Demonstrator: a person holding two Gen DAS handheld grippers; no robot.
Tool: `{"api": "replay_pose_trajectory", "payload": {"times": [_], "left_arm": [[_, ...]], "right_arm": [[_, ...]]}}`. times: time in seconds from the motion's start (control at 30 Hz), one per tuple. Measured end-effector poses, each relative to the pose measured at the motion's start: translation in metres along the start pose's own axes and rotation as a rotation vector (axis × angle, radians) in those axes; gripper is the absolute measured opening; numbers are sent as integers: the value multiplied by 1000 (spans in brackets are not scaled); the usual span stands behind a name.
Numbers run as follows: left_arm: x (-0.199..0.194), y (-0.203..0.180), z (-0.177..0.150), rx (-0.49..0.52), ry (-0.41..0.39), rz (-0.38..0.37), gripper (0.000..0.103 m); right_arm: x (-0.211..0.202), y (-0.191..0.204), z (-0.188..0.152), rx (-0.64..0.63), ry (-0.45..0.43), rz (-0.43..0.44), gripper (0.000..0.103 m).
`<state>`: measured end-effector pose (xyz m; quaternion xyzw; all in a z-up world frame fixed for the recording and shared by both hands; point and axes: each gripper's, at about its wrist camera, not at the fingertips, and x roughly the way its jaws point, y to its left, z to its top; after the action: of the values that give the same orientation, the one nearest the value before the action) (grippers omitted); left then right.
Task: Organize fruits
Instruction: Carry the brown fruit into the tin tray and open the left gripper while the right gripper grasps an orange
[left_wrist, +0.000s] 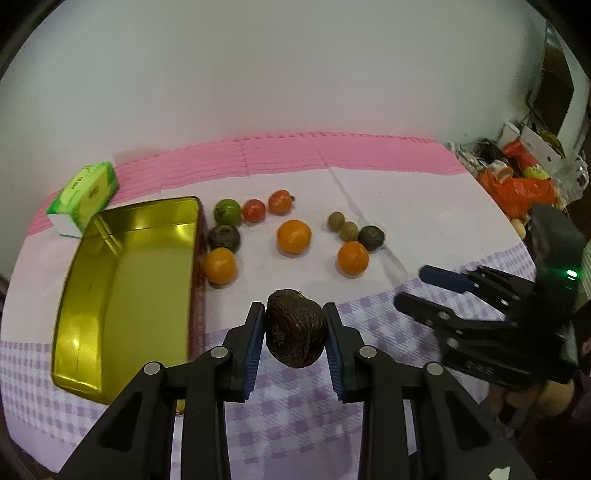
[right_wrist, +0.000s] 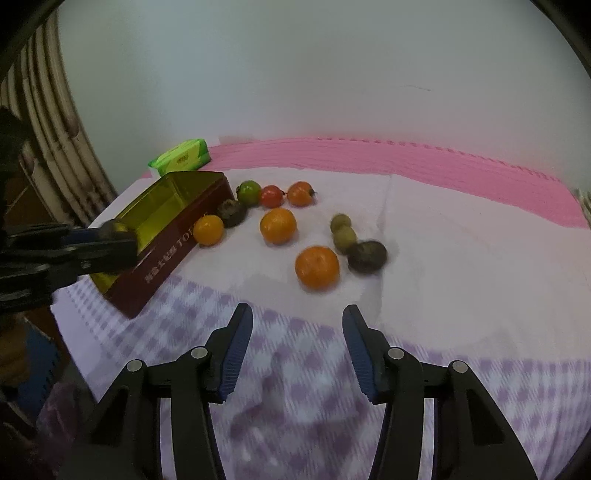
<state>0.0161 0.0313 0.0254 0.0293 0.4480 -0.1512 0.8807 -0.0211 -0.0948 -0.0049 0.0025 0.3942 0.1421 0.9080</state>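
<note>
My left gripper (left_wrist: 294, 314) is shut on a dark wrinkled passion fruit (left_wrist: 294, 328), held above the checked cloth just right of the gold tin (left_wrist: 125, 280). The tin holds no fruit. On the cloth beyond lie three oranges (left_wrist: 294, 236), a green fruit (left_wrist: 227, 211), two red tomatoes (left_wrist: 254, 210), two kiwis (left_wrist: 341, 226) and two more dark fruits (left_wrist: 371, 238). My right gripper (right_wrist: 297, 317) is open and empty, short of the nearest orange (right_wrist: 317, 266); it shows in the left wrist view (left_wrist: 424, 288) at right. The left gripper shows in the right wrist view (right_wrist: 107, 240) in front of the tin (right_wrist: 173, 236).
A green tissue pack (left_wrist: 85, 194) lies behind the tin. A pink mat (left_wrist: 295, 155) runs along the wall. Clutter with orange bags (left_wrist: 524, 184) sits past the table's right edge. A radiator (right_wrist: 55, 129) stands at the left.
</note>
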Motion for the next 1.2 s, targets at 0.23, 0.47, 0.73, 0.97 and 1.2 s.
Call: {"api": "replay_pose_trajectory", "payload": {"times": [0.23,0.47,0.73,0.97,1.2], "left_arm": [[-11,12,2,-18,-23,23,28],[-20,22,7,-28,-44,27,28],[-27,32,12,-40,-57,40,28],[-28,42,14,-47,-60,68,28],[-18,66,19,-51,-50,130,28]], "right_arm": [[36,-5,10,29,25,0,52],[56,-4,14,35,53,-1,51],[77,-5,27,27,79,-35,45],[76,9,19,-15,75,-34,37],[73,21,11,-59,55,-35,37]]}}
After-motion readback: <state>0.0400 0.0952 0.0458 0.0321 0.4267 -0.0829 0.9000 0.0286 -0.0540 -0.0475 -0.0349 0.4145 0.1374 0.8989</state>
